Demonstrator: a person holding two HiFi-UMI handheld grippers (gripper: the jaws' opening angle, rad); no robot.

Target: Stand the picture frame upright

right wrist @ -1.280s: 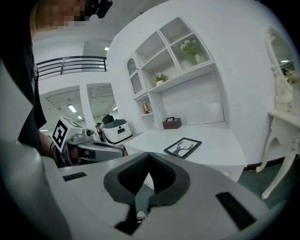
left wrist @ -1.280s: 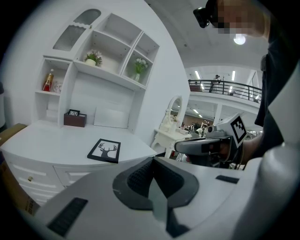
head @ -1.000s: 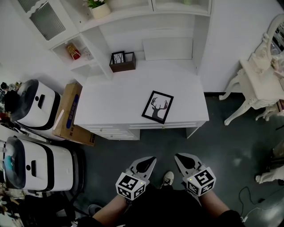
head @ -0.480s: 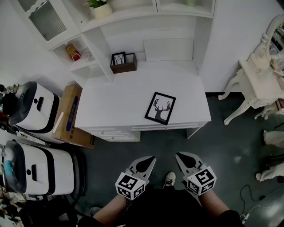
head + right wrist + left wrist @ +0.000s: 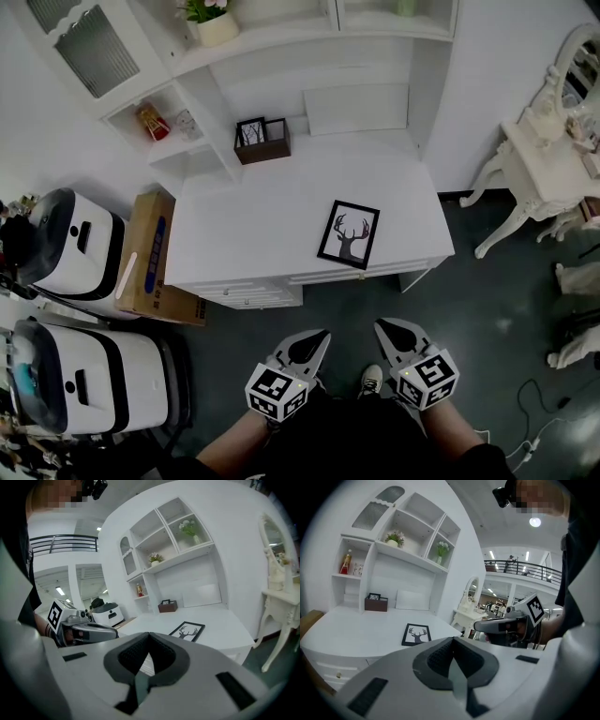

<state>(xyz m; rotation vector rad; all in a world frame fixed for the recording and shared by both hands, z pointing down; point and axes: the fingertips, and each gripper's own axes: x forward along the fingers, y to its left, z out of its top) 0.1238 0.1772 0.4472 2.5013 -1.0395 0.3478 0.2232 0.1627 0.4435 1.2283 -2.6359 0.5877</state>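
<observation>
A black picture frame [image 5: 349, 234] with a deer print lies flat on the white desk [image 5: 253, 225], close to its front right edge. It also shows lying flat in the left gripper view as the frame [image 5: 416, 634] and in the right gripper view as the frame [image 5: 187, 631]. My left gripper [image 5: 316, 340] and right gripper [image 5: 386, 333] hang side by side over the dark floor, well short of the desk. Both are shut with nothing in them. Each gripper view shows the other one: right gripper [image 5: 480, 626], left gripper [image 5: 123, 632].
A brown open box [image 5: 262, 140] with a small framed picture stands at the desk's back. A cardboard carton [image 5: 150, 248] and two white machines [image 5: 70, 234] sit left of the desk. A white dressing table [image 5: 544, 169] stands at the right. Shelves [image 5: 234, 37] rise behind the desk.
The desk and frame have slid rightward and slightly down in the head view as I stepped closer. Both grippers keep their place at the bottom of the view, still shut.
</observation>
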